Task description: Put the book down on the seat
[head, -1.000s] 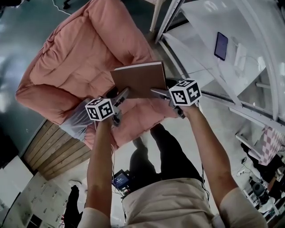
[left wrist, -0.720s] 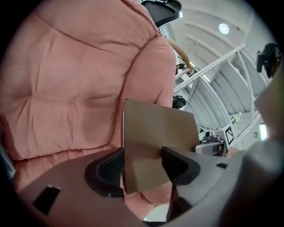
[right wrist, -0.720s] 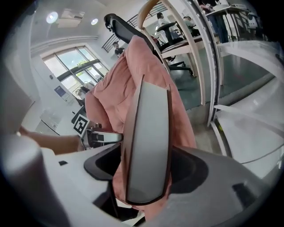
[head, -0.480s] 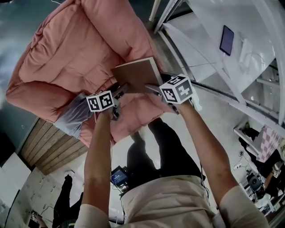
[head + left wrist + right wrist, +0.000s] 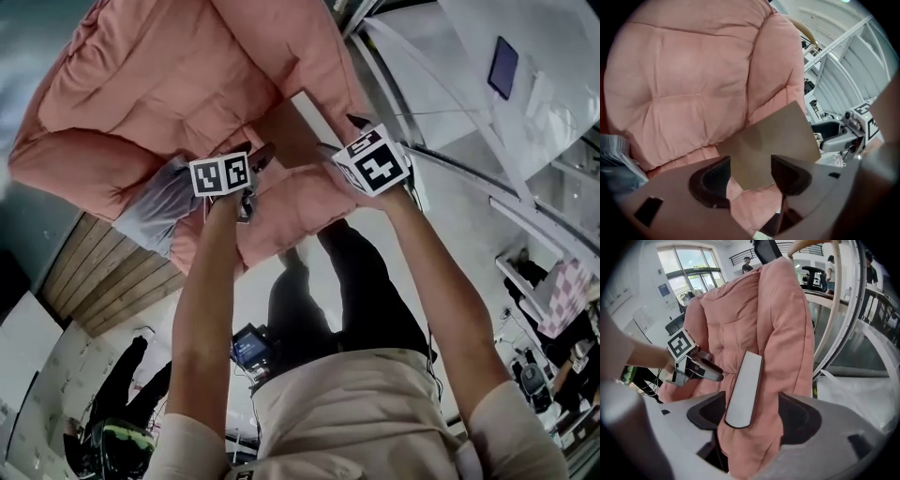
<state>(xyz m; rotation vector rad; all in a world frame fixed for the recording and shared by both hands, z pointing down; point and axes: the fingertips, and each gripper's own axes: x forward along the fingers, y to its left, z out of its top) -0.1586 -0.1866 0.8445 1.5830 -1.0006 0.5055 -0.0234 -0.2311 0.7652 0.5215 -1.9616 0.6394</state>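
Thin brown-covered book (image 5: 771, 136), seemingly plain

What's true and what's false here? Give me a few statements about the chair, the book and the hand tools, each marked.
The armchair is pink. True.
The right tool is clamped tight on the book. False: its jaws are opening, with gaps on both sides of the book.
The book lies on the floor. False: it lies against the armchair's cushion.
A phone lies on the white table. True.
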